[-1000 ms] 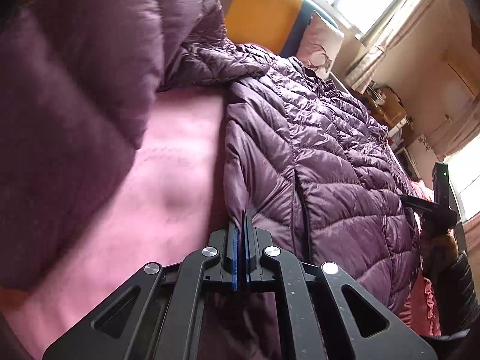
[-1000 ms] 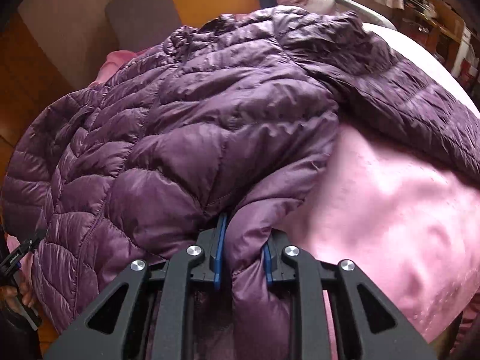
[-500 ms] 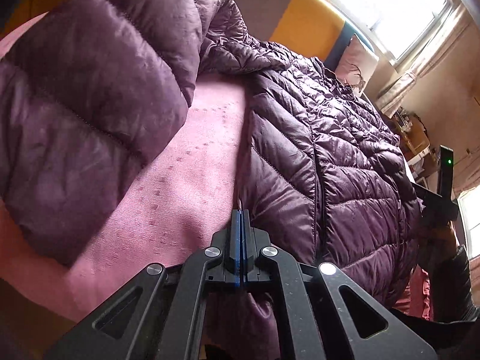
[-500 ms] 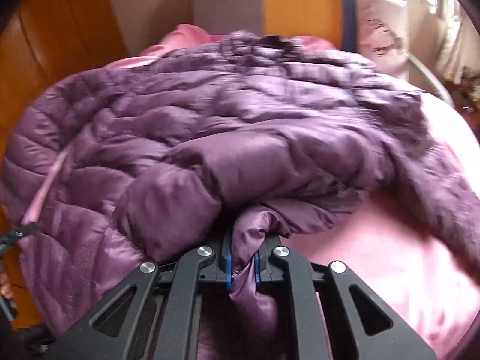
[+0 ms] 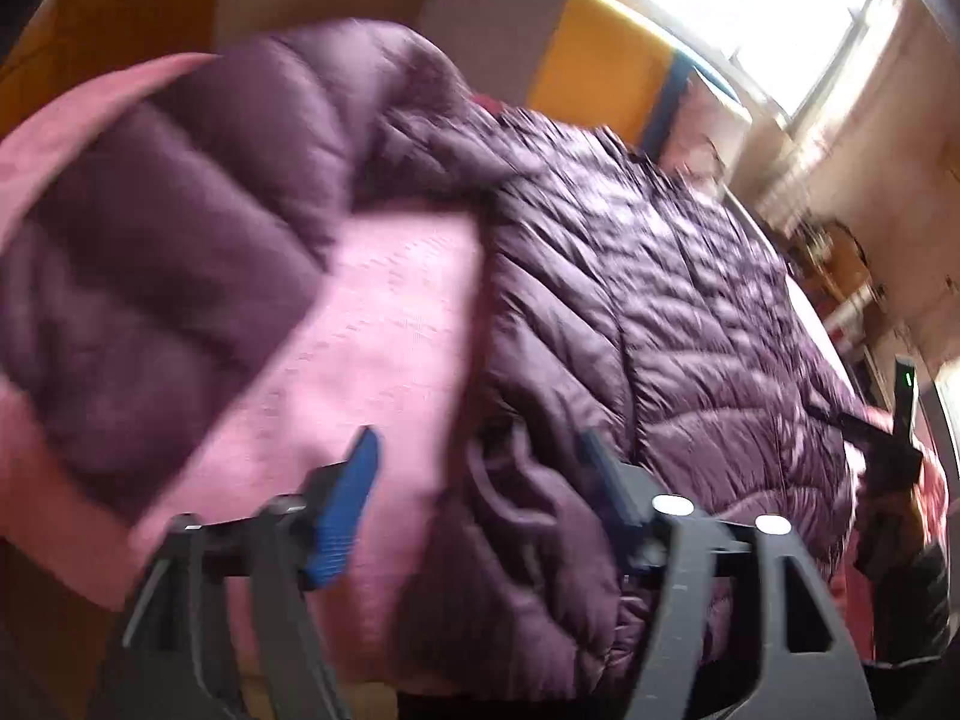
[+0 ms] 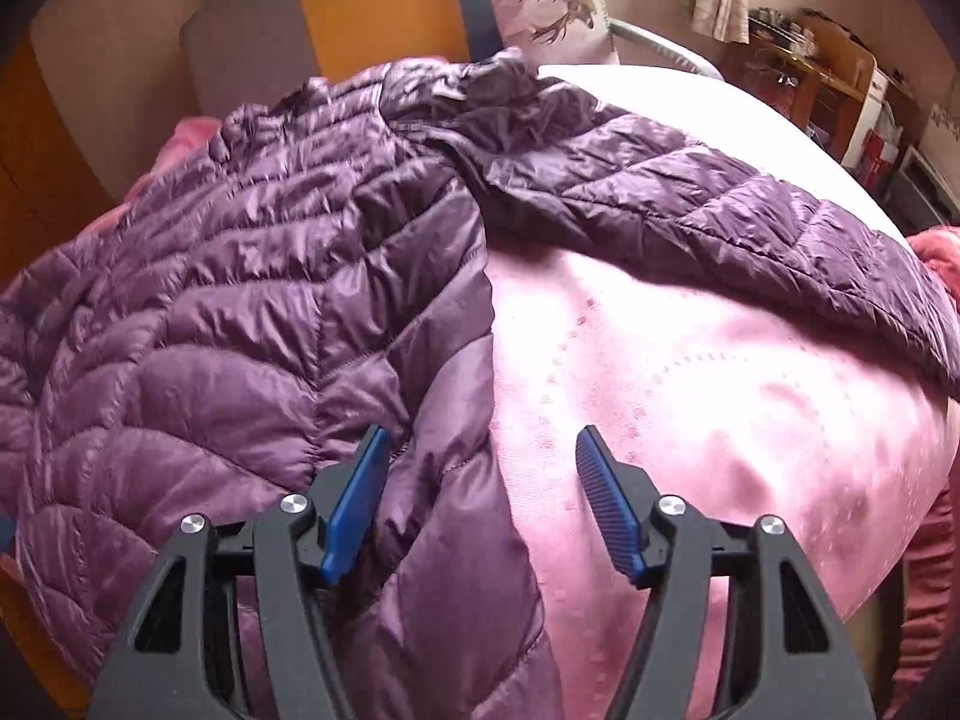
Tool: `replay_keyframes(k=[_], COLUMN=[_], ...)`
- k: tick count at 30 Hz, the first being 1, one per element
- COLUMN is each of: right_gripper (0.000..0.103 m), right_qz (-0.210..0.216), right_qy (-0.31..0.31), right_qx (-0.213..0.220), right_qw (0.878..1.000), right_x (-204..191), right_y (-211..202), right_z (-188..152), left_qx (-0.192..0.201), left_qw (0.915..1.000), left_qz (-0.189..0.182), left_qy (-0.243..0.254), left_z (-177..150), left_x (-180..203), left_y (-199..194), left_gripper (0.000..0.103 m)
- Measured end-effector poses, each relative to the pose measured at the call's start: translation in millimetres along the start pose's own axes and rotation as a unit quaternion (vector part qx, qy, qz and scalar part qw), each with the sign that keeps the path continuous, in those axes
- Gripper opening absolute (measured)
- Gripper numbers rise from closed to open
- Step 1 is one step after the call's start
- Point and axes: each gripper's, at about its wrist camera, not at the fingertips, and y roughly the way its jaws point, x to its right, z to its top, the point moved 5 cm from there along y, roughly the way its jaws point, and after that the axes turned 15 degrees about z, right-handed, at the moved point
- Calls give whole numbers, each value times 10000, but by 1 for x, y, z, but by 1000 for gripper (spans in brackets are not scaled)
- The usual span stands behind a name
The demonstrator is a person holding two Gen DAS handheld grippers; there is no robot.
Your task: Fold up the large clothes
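Note:
A purple quilted down jacket (image 6: 252, 300) lies spread on a pink bed cover (image 6: 690, 396). One sleeve (image 6: 720, 210) stretches out to the right in the right wrist view. My right gripper (image 6: 480, 498) is open, its jaws wide on either side of the jacket's hem edge, holding nothing. In the blurred left wrist view the jacket body (image 5: 660, 312) lies to the right and its other sleeve (image 5: 156, 276) to the left. My left gripper (image 5: 480, 498) is open over the jacket's hem corner and the pink cover (image 5: 384, 360).
A yellow and grey headboard (image 6: 372, 6) and a pillow with a deer print (image 6: 540, 6) stand at the bed's far end. Wooden furniture with clutter (image 6: 828, 78) stands to the right. A bright window (image 5: 756, 6) is beyond the bed.
Both grippers have opened and let go of the jacket's hem. The jacket now lies flat on the bed with its hem dropped. The left view has swung and blurred.

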Motion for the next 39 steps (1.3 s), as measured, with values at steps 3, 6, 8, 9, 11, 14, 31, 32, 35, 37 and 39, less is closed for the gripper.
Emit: replay_keyframes(k=[3,6,8,9,11,14,31,32,35,37,39], right_gripper=[81,85,85,86,86,86,93,93,93,94,94], right_qz=[4,153,369,487,619,757,817,800,794,833,864], right_qy=[-261,-581,-752,-852,-1011,-1171,-1758,-1784,-1795,-1739,-1673], right_qx=[324,460,422,370,267,37,-408,-411,-406,-409,-448], right_qw=[9991,9971,9956,9945,9926,9902,9802,9798,9797,9804,9811], right_x=[-27,-59,-82,-95,-115,-139,-185,-185,-183,-179,-175], right_y=[-12,-26,-20,-16,-11,2,55,57,59,61,64], right_z=[4,-2,-3,-4,-11,-24,-49,-49,-51,-50,-49], left_qx=[134,299,380,377,328,179,522,411,6,-363,-709], left_qw=[9977,9889,9808,9782,9751,9705,9473,9455,9438,9418,9351], left_qz=[281,690,1013,1107,1182,955,60,156,894,1485,1874], left_qy=[-607,-1284,-1624,-1715,-1849,-2207,-3160,-3225,-3181,-2996,-2921], left_z=[0,-1,-4,-5,-4,2,145,152,170,170,162], left_x=[-40,-83,-109,-120,-137,-156,-253,-260,-278,-281,-283], left_y=[-19,-31,-32,-30,-21,1,-48,-42,-10,20,51], left_gripper=[72,73,86,87,87,87,4,4,4,4,4])
